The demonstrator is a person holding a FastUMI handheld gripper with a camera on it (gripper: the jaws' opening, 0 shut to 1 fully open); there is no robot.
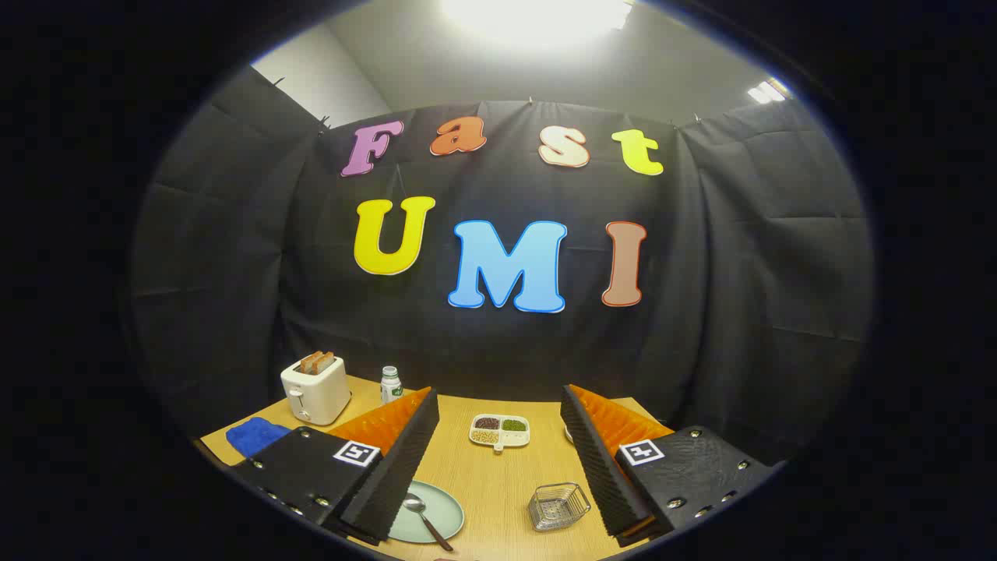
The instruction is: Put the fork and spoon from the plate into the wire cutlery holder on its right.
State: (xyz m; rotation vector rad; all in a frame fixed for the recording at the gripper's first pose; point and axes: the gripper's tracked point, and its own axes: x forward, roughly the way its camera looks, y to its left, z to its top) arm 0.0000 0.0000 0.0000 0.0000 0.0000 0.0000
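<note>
Tongs [498, 460] spread wide; spoon [424, 518] on plate [440, 510] between them.

We see our gripper [498, 460] as two black fingers [393, 467] with ribbed black inner pads, orange ribbed backs, silver screws, and a square black-and-white marker [357, 453] on each finger.

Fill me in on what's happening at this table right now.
A hand-held gripper hangs open above the wooden table, holding nothing. Between its fingers lie a pale green plate with a spoon on it and, to the right, the wire cutlery holder, seemingly empty. The fork can't be made out. Nothing has been picked up yet.
</note>
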